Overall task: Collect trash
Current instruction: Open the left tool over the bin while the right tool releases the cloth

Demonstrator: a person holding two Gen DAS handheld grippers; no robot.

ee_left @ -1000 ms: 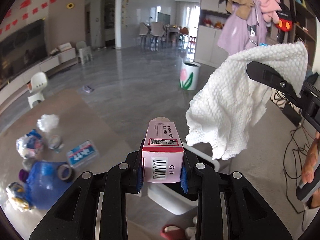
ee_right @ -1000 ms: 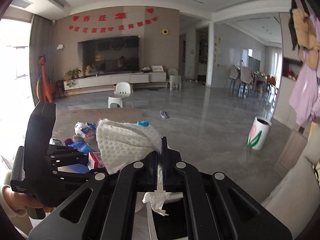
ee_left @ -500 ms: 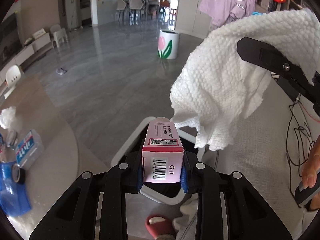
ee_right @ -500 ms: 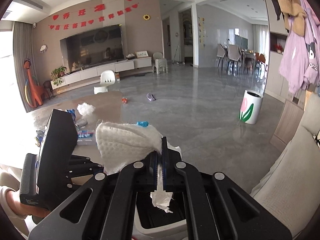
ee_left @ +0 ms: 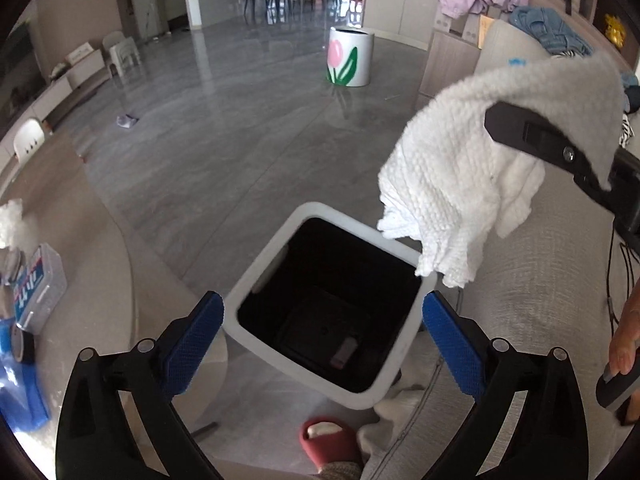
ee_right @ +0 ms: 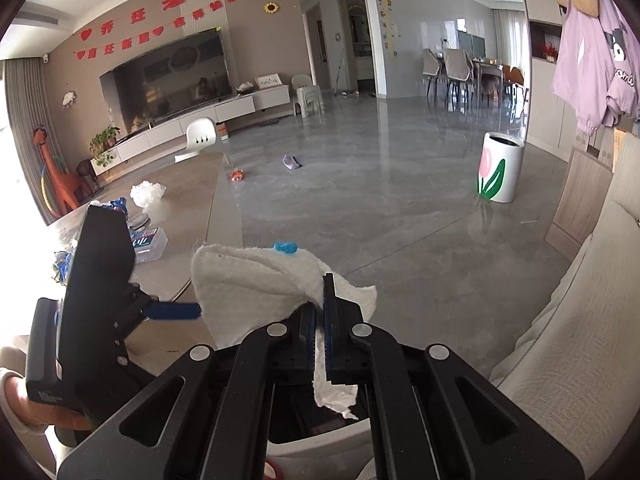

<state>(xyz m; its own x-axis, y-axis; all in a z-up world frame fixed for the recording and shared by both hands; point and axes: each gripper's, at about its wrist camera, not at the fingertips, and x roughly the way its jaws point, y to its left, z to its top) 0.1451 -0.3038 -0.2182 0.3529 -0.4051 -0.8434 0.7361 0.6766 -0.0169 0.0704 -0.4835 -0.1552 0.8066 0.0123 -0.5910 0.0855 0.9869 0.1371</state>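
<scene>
My left gripper (ee_left: 322,330) is open and empty above a white square trash bin (ee_left: 264,276) with a black inside. A pink carton (ee_left: 344,353) lies at the bin's bottom. My right gripper (ee_right: 319,312) is shut on a white paper towel (ee_right: 256,284). In the left wrist view the towel (ee_left: 460,184) hangs over the bin's far right corner. In the right wrist view the bin's rim (ee_right: 312,440) shows below the gripper, with the left gripper (ee_right: 100,280) at left.
A beige table (ee_left: 80,240) at left holds more trash: a clear box with a blue label (ee_left: 38,284), a tape roll (ee_left: 22,344), a blue bag (ee_left: 16,392) and crumpled plastic (ee_right: 147,193). A sofa (ee_left: 540,300) is at right. A tulip-painted bin (ee_left: 350,62) stands on the grey floor.
My left gripper has opened and the pink carton has dropped into the bin. Both grippers have moved over the bin. The right gripper still holds the towel.
</scene>
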